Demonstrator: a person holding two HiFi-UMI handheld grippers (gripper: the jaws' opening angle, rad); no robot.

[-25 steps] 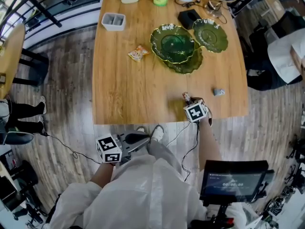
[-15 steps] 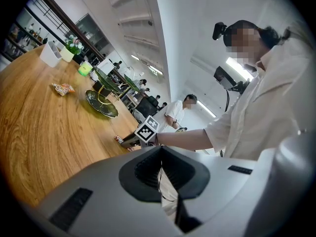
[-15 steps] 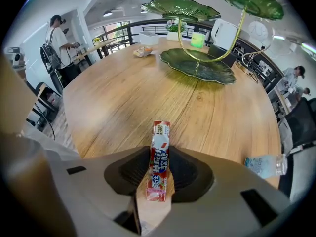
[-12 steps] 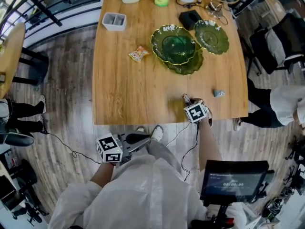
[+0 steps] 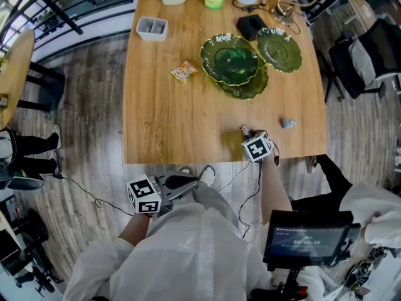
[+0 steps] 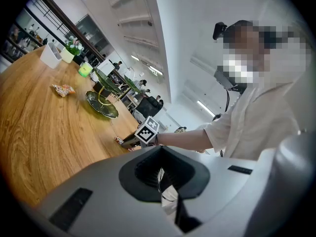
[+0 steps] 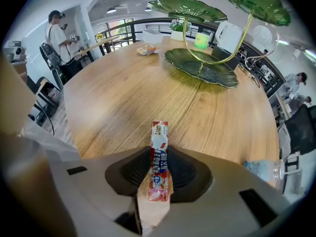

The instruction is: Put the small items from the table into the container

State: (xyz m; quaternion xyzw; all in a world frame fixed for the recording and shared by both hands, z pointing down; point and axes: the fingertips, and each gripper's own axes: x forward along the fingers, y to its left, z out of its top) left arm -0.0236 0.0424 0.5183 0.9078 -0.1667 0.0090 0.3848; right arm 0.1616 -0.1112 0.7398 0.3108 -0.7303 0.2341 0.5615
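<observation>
Closing its jaws, your right gripper (image 5: pixel 245 131) pinches the candy stick (image 7: pixel 159 157) at the desk's (image 5: pixel 182 118) near edge; your left gripper (image 6: pixel 167 191) is pressed together.

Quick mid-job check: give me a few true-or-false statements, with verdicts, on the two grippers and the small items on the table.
1. The left gripper is shut with nothing in it. True.
2. The right gripper has nothing between its jaws. False: a candy stick stands between its jaws, which are closing on it.
3. The snack packet lies on the table, outside the white container. True.
4. The small grey wrapped item lies in the green dish. False: it lies on bare wood near the table's right edge, apart from the dish.
5. The left gripper is over the table. False: in the head view it is off the table, near the person's lap.
</observation>
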